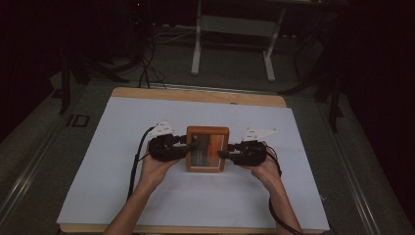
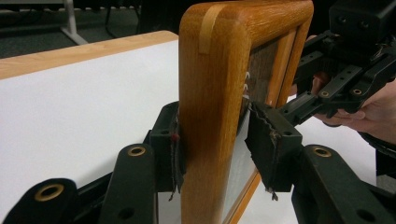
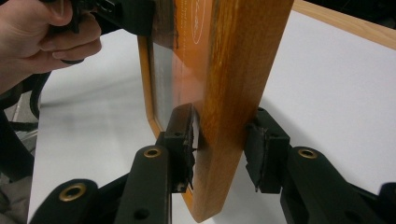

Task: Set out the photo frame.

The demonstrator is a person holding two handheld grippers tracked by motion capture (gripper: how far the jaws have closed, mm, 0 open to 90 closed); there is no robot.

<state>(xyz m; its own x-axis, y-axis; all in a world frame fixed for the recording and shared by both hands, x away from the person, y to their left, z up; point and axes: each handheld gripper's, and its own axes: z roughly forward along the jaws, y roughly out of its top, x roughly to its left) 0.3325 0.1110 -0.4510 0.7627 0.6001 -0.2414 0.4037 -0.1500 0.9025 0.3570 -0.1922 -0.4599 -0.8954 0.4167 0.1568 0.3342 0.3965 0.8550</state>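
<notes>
Standing on edge near the middle of the white sheet [image 1: 147,196], a wooden picture frame [image 1: 207,148] held a pane with an orange print behind it, and it was the one boxed thing on the table. The left gripper [image 1: 188,146] had its jaws on either side of the frame's left rail: one pad lay against the wood, the other stood just off the glass side. The right gripper [image 1: 226,153] straddled the right rail, one pad touching the front edge and the other a little clear of the back. Under the sheet lay a pale wooden table [image 1: 195,95], its far edge bare. Beyond it the room was dark, with a white desk stand [image 1: 232,44] on grey floor and black cables [image 1: 147,68] trailing nearby.
</notes>
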